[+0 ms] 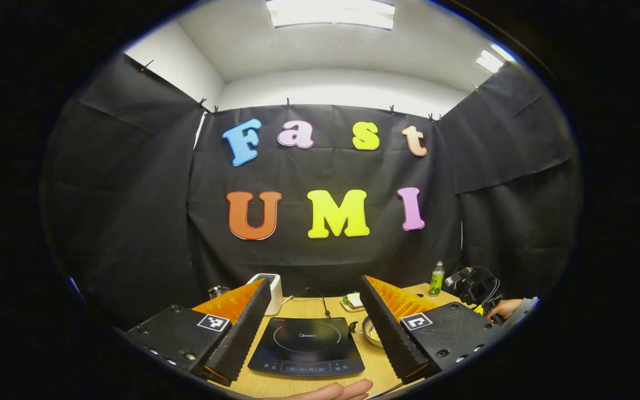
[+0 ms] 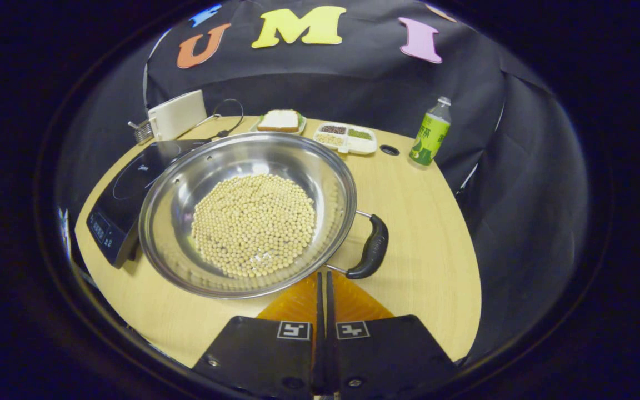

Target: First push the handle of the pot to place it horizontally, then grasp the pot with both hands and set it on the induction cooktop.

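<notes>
Hundreds of pale round beans fill the bottom of the pot (image 2: 248,214), a wide shiny steel pan sitting on the table (image 2: 425,233) with its far-left rim overlapping the induction cooktop (image 2: 117,194). One dark handle (image 2: 371,248) juts from its right side on two wire arms, just beyond my right tongs (image 2: 323,283), whose fingers are pressed together on nothing. My left tongs (image 1: 311,311) are spread wide, framing the cooktop; from that view the pot is mostly hidden behind the right-hand finger. A hand (image 1: 334,390) is cut off at the bottom edge.
</notes>
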Available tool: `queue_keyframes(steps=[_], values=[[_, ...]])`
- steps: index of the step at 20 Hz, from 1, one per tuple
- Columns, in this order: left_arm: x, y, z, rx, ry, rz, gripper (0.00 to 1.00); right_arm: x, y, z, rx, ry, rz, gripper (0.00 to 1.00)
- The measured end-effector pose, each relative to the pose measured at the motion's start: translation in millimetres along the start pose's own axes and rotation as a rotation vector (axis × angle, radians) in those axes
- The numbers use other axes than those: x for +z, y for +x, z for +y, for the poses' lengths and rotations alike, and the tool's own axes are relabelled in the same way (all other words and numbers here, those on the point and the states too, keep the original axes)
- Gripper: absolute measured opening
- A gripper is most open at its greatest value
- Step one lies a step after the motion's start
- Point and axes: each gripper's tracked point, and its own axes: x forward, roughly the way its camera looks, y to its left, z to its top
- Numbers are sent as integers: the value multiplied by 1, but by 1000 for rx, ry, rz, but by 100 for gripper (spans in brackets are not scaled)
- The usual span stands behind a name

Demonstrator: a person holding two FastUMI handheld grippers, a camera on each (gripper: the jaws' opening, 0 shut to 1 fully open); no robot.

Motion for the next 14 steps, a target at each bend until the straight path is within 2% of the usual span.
queue_keyframes(steps=[1,4,5,6,7,9,10,14], values=[[-1,1,1,1,-2,2,96,4,3,-3,-5,-3,-11,4],[-10,5,2,2,-2,20,96,22,9,-16,-19,11,-63,1],[-13,6,4,5,-2,27,96,27,8,-18,-12,21,-78,4],[-14,9,4,6,-1,33,96,32,8,-18,-4,30,-95,0],[-16,9,4,7,-1,40,96,37,8,-18,4,39,-110,4],[-21,11,3,9,-1,53,96,37,7,-18,3,34,-110,0],[-23,12,1,8,-2,57,96,37,7,-18,3,40,-116,4],[-29,19,-8,-8,-12,83,96,44,-7,-9,25,61,-159,4]])
